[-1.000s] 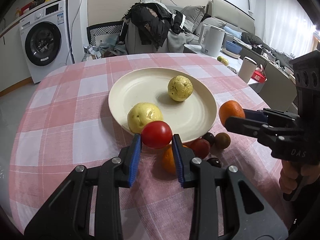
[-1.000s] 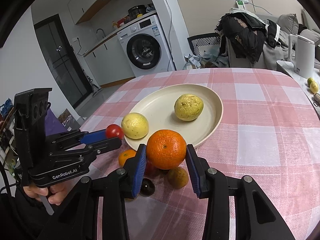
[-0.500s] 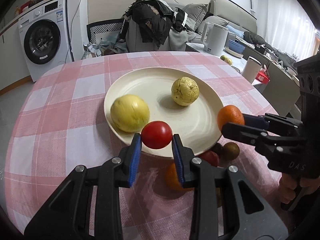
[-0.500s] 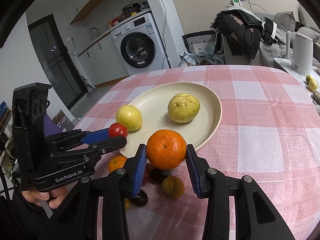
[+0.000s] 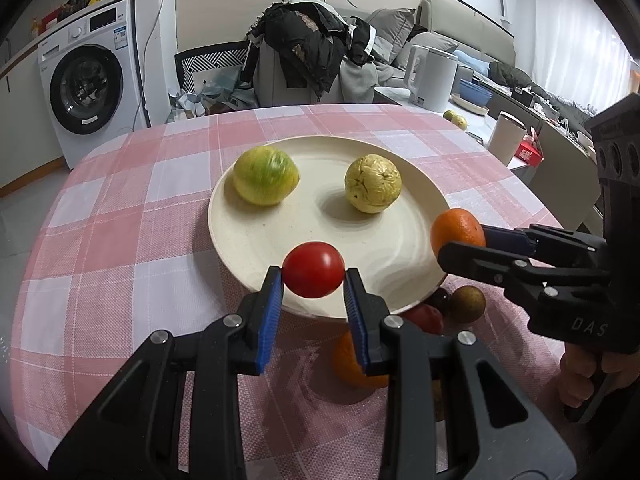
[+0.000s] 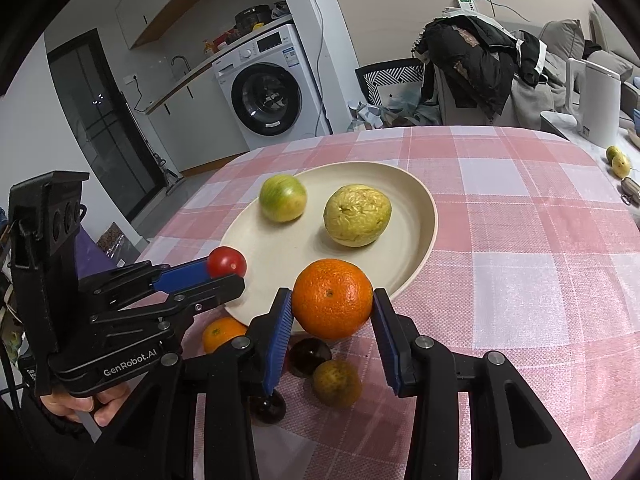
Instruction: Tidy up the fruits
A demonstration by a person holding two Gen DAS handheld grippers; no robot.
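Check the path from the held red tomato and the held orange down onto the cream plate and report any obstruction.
Nothing visible blocks either. The small red tomato and round orange hang over bare near-rim areas of the round cream plate; both yellow-green fruits lie farther back.

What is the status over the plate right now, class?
Left gripper shut on tomato. Right gripper shut on orange. Two yellow fruits already on plate; landing space free.

your left gripper (image 5: 313,280) is matt black plastic with ribbed blue pads and silvery screws, pinching a glossy, smooth red tomato (image 5: 313,269). the orange (image 6: 332,298) you hold shows pitted, faintly shiny peel. the plate (image 5: 256,240) looks matt and speckled cream, the wrinkled yellow fruit (image 5: 373,189) dull, the counter's checked tablecloth (image 5: 120,240) coarsely woven.
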